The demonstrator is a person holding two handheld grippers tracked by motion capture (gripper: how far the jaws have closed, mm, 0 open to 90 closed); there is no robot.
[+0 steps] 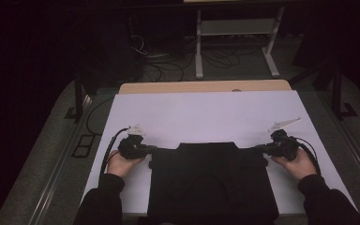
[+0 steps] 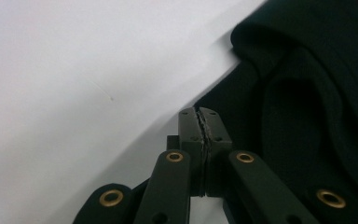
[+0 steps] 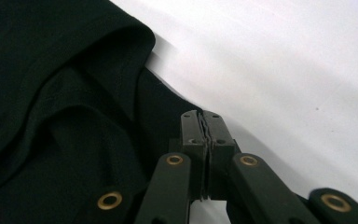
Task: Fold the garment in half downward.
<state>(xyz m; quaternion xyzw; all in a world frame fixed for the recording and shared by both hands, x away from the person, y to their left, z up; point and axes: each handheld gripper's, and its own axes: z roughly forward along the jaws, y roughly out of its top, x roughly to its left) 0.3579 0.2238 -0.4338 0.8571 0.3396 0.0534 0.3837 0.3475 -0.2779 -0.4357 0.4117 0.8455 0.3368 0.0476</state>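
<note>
Left tongs [image 1: 153, 148], hand level on the counter [image 1: 206, 112], clenched at the left edge of the black garment [image 1: 211, 180], which lies flat and folded near the counter's front; right tongs [image 1: 258, 149] clenched at its right edge

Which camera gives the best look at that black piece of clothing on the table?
The high view: it shows the whole black garment spread on the white table, with a gripper at each upper corner. The left gripper view shows just a folded edge beside the closed jaws; the right gripper view likewise shows one creased corner.
</note>
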